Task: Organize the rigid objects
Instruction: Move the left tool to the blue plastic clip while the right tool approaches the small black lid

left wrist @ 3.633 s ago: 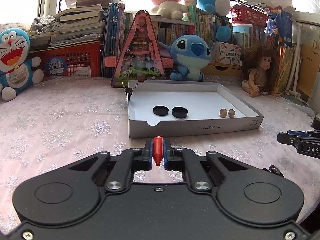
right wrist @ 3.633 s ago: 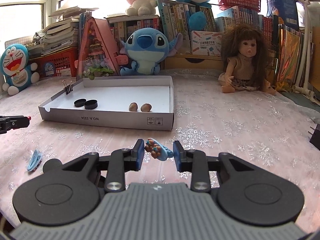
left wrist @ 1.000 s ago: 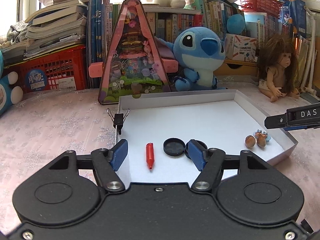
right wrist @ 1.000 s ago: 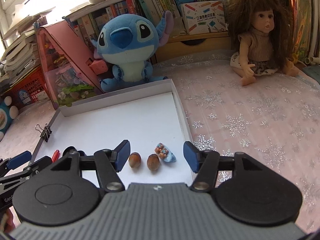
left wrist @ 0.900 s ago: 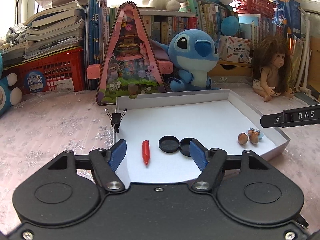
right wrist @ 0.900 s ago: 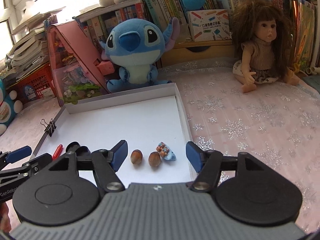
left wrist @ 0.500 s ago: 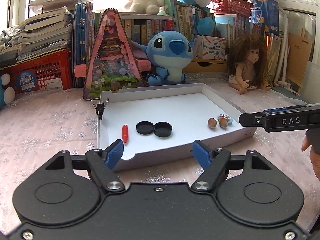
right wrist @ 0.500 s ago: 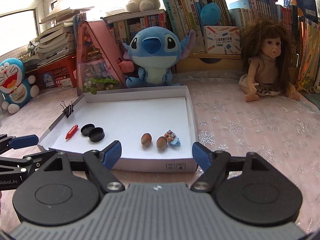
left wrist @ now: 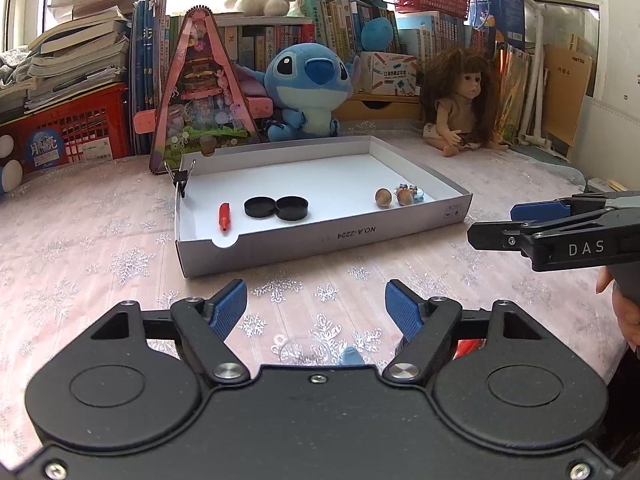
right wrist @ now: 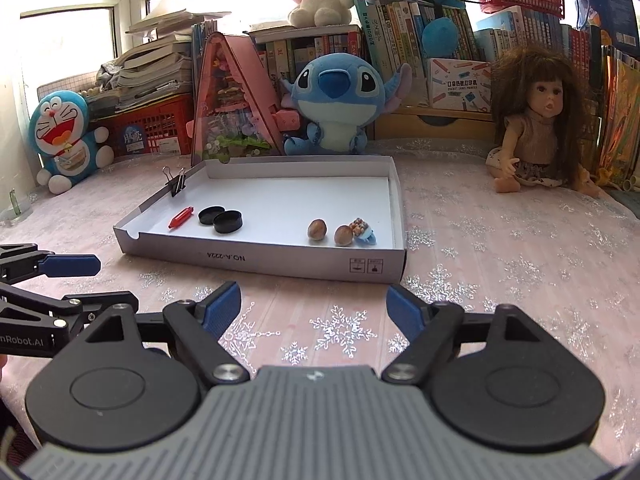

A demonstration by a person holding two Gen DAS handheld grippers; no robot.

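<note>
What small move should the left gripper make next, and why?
Probably pull the left gripper back slightly and lower it over the small blue item on the tablecloth just under it. Its fingers have just been opening and hold nothing, and that item lies outside the white box, where other small pieces already sit.

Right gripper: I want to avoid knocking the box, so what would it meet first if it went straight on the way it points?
Probably the near wall of the white box. The right gripper stands open and empty over bare tablecloth, angled down, so it might touch cloth first; depth is unclear.
</note>
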